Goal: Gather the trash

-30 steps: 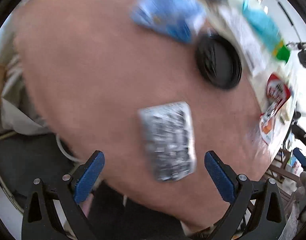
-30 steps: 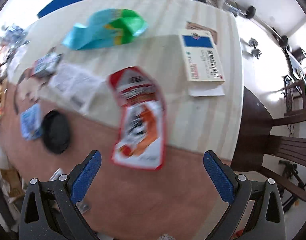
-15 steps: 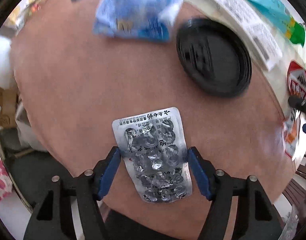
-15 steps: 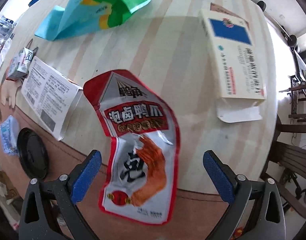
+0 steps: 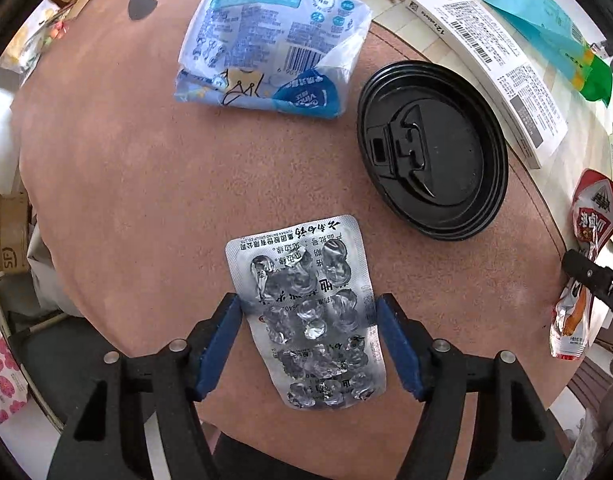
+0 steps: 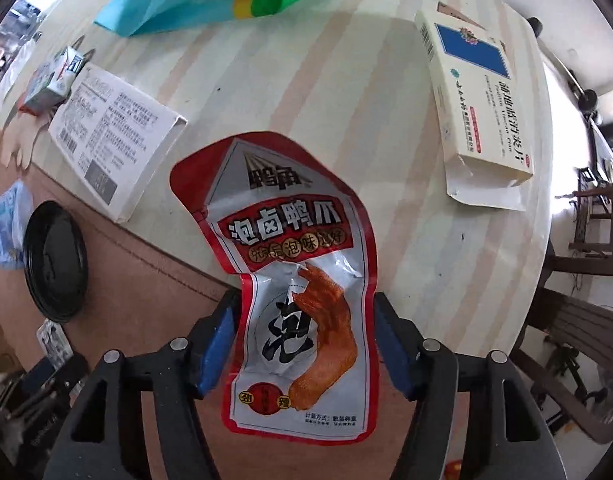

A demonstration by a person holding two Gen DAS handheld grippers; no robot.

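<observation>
My left hand-held gripper (image 5: 309, 316) is closed onto the edges of a silver blister pack (image 5: 306, 312), which lies flat on the brown part of the tabletop (image 5: 126, 184) near its front edge. A black cup lid (image 5: 432, 152) and a blue wrapper (image 5: 270, 46) lie beyond it. My right hand-held gripper (image 6: 304, 316) clamps a red snack pouch (image 6: 294, 280) where brown meets striped surface; the pouch is buckled between the pads.
</observation>
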